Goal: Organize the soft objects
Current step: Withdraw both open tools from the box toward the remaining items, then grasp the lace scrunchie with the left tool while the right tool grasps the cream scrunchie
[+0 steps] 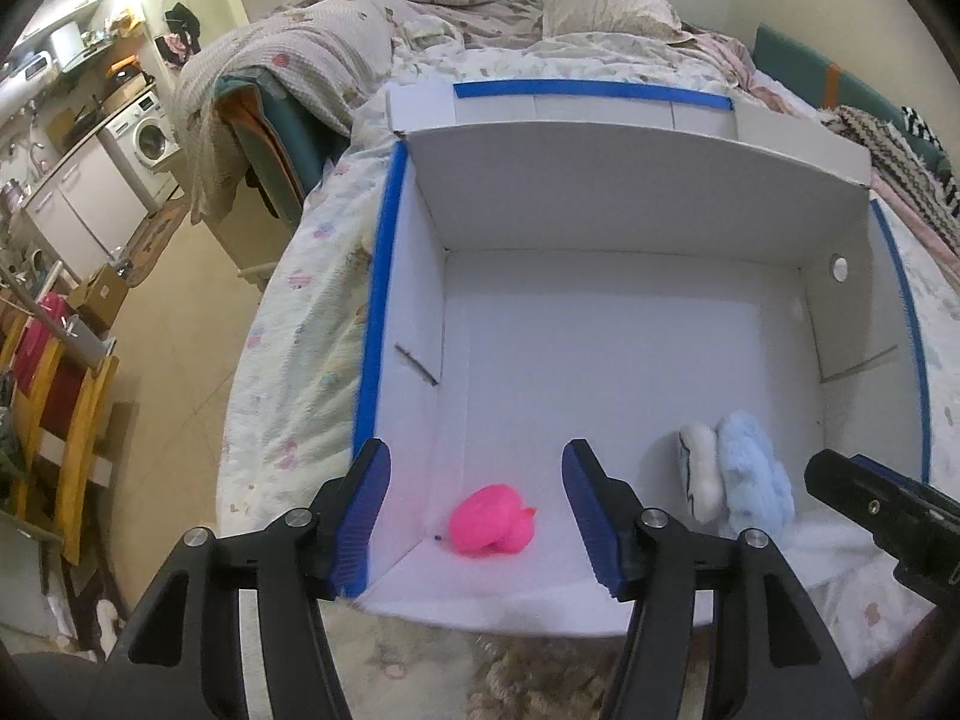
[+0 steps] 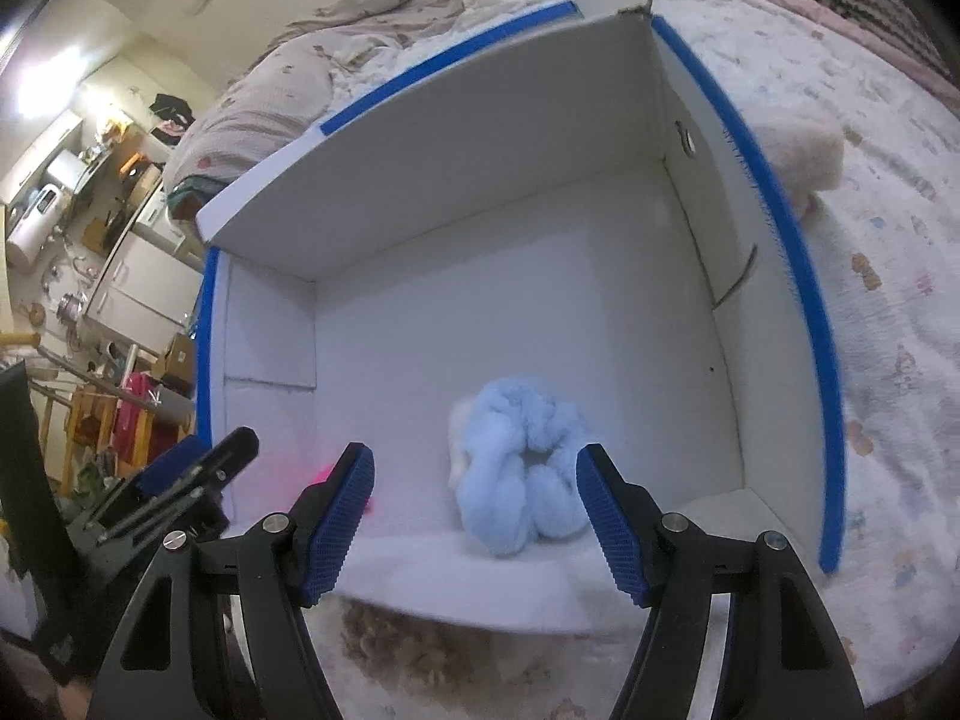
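A white cardboard box (image 1: 600,360) with blue-taped rims lies on the bed. Inside it, near the front, lie a pink fluffy scrunchie (image 1: 493,520), a white soft item (image 1: 701,474) and a light blue fluffy scrunchie (image 1: 753,474). My left gripper (image 1: 477,519) is open and empty above the box's front edge, with the pink scrunchie between its fingers in view. My right gripper (image 2: 474,525) is open and empty above the front edge, facing the light blue scrunchie (image 2: 522,468). The box (image 2: 480,300) fills the right wrist view. The right gripper's tip (image 1: 840,480) shows in the left wrist view.
The box sits on a floral bedspread (image 1: 300,372) with rumpled blankets and pillows (image 1: 606,0) behind. A cream fluffy item (image 2: 798,150) lies on the bed right of the box. The floor, a washing machine (image 1: 153,135) and wooden furniture (image 1: 54,408) are left.
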Available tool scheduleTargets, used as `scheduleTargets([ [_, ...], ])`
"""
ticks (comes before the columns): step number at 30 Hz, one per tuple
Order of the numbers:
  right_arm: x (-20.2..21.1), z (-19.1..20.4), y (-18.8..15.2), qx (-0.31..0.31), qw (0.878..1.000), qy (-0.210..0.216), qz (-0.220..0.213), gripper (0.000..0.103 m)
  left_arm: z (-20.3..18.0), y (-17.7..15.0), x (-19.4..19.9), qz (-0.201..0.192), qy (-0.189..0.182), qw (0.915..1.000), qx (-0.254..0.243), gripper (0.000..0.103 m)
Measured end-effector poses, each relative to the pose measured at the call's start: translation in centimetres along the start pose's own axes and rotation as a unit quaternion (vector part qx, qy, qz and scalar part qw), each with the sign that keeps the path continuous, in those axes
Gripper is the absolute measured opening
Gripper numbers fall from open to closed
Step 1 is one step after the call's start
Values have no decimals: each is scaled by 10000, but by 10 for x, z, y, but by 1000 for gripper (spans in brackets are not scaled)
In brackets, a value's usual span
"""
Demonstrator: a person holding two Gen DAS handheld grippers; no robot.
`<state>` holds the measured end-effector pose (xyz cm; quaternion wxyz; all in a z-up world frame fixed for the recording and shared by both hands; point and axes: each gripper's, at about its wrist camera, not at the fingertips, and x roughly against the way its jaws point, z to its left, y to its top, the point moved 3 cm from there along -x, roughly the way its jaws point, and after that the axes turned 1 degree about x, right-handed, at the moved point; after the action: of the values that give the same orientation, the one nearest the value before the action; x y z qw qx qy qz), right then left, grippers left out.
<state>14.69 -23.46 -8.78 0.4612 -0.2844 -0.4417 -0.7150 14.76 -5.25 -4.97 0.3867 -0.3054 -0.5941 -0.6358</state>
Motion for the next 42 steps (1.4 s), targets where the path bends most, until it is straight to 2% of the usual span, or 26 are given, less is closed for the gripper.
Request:
scheduleTargets([
  [11,37,-3,-37,83,9996,-60,-258,74,26,-35,40,-164,-303,9994,49,56],
  [19,47,-6,-68,37,9995,-193,-246,74,43,-65,40,-28,-461,9989,92,56],
  [28,32,-8,-87,-53,9993,-357,-1,74,58,-97,13,609,-769,9943,420,56],
  [34,19,-5,-89,-53,9987,-487,113,74,48,-118,-14,1405,-1144,9825,440,56],
  [42,9,-9,-89,-121,9982,-526,269,74,25,-128,-42,2022,-1433,9678,449,52],
])
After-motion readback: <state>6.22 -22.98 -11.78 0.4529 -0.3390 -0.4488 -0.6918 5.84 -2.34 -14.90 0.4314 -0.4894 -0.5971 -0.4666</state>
